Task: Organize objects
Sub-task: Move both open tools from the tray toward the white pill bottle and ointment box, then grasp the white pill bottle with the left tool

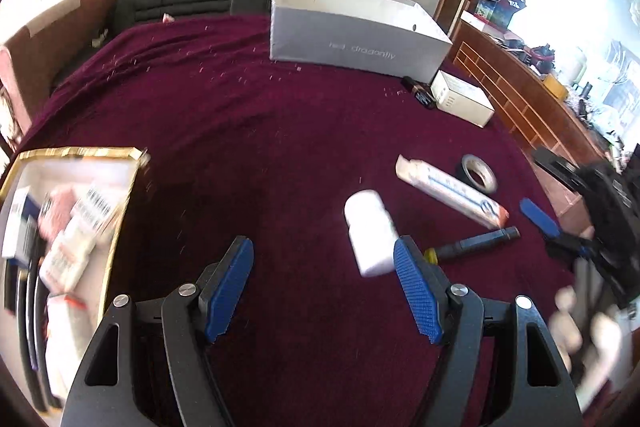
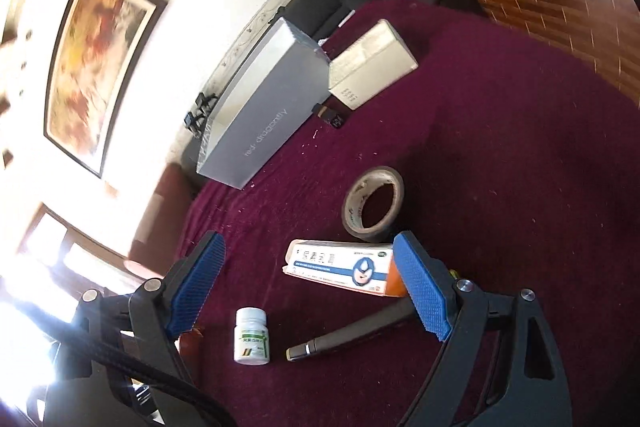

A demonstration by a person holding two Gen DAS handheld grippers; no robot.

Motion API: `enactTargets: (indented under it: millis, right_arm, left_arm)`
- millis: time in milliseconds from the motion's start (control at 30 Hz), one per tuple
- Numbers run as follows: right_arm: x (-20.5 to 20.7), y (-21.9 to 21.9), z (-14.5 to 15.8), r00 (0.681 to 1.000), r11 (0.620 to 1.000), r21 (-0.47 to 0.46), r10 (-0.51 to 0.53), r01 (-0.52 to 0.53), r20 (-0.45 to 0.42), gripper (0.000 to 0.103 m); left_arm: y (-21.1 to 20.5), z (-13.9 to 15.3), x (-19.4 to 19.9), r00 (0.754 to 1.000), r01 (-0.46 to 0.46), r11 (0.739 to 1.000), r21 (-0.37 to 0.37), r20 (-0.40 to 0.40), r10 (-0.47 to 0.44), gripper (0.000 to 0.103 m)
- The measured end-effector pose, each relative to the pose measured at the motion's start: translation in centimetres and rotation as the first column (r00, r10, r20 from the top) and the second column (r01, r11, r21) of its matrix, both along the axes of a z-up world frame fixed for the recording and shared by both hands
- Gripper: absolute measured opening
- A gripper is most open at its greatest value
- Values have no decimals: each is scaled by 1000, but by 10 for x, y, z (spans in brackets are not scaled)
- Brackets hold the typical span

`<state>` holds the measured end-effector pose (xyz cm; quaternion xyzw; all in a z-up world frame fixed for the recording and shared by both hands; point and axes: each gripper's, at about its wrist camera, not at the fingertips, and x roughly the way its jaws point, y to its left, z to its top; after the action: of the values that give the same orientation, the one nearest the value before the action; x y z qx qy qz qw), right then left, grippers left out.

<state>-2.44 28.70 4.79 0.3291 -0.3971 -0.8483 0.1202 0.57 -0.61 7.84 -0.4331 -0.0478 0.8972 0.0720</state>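
On the maroon cloth lie a white pill bottle (image 1: pixel 370 231) (image 2: pixel 251 337), a long ointment carton (image 1: pixel 450 191) (image 2: pixel 340 265), a dark pen (image 1: pixel 472 245) (image 2: pixel 352 333) and a roll of black tape (image 1: pixel 479 173) (image 2: pixel 374 203). My left gripper (image 1: pixel 324 283) is open and empty, just left of the pill bottle. My right gripper (image 2: pixel 308 283) is open and empty, hovering above the carton, bottle and pen; it also shows at the right edge of the left wrist view (image 1: pixel 560 227).
A gold-rimmed tray (image 1: pixel 116 227) with several small boxes sits at the left. An open grey shoebox (image 1: pixel 352 35) (image 2: pixel 256 111) stands at the back, a small cream box (image 1: pixel 464 99) (image 2: pixel 372 65) and a small dark object (image 1: pixel 420 95) beside it. Wooden shelving (image 1: pixel 520 99) runs along the right.
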Motion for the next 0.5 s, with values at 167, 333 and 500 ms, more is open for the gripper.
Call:
enactTargets:
  millis: [167,333,500]
  right_arm:
    - [-6,5,-7,1000,999,-48,1,0,19,87]
    - [-9,1,-17,998,996,-88,37,-33,42,87]
    - [-10,4,-26,997,992,-119,45,-37,64,87]
  left_arm:
    - [38,-21,-27,1000,-11,992,-127,-8,10,66]
    - [64,-46,-48,999,1,974,-227,33,7,66]
    - [55,-42,-46,998,25,987,-157,67,-14,28]
